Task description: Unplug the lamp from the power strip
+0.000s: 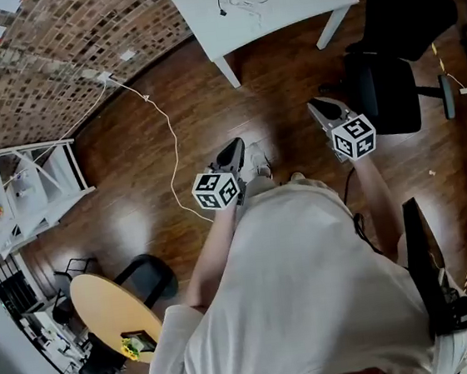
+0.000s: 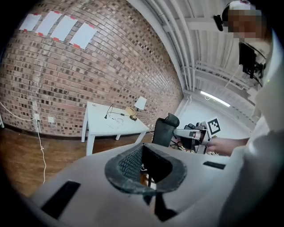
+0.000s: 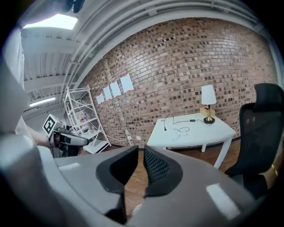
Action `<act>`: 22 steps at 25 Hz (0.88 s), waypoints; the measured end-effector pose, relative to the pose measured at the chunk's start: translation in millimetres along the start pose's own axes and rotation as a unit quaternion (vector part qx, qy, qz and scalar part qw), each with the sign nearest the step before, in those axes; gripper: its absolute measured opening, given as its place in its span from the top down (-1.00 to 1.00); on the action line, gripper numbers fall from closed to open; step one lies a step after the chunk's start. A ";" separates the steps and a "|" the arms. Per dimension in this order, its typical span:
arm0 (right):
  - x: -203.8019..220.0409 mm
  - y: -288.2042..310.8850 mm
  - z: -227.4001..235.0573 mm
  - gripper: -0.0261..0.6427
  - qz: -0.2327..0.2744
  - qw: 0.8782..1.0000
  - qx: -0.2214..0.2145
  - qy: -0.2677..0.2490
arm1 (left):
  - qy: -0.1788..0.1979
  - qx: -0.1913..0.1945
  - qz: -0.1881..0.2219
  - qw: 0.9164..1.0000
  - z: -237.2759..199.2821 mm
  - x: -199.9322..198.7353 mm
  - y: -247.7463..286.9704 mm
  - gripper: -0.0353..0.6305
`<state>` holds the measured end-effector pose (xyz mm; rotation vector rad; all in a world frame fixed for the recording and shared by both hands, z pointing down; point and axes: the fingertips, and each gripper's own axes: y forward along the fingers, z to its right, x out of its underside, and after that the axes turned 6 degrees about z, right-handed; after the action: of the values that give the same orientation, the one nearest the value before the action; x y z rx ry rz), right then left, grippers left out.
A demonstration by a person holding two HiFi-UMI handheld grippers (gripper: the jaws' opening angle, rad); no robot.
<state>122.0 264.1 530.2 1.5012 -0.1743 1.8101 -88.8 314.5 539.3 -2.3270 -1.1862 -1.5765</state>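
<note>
Across the wooden floor (image 1: 273, 93), against the red brick wall (image 3: 186, 57), the small white-shaded brass lamp (image 3: 207, 105) stands on the white rectangular table (image 3: 195, 133), well apart from the left gripper (image 2: 143, 150) and right gripper (image 3: 138, 154), both clenched empty and held forward, likely because the approach comes first.

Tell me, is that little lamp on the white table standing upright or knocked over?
Upright: the lamp stands on its base near the table's back edge, shade on top.
</note>
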 end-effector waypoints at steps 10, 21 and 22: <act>-11.8 57.9 -14.4 0.83 -0.008 1.000 0.019 -0.004 | 0.011 0.046 -0.019 0.999 -49.1 -26.3 29.7 0.89; -12.9 86.0 -10.2 0.83 0.000 0.999 0.044 0.009 | 0.034 0.055 -0.028 0.997 -87.7 -41.7 44.2 0.89; -14.1 88.3 -7.7 0.83 0.001 0.999 0.046 0.011 | 0.035 0.056 -0.029 0.997 -89.7 -44.0 47.1 0.89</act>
<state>61.3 200.0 546.5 1.5440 -0.0822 1.8568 -133.4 215.7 560.4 -2.1686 -1.3004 -1.5524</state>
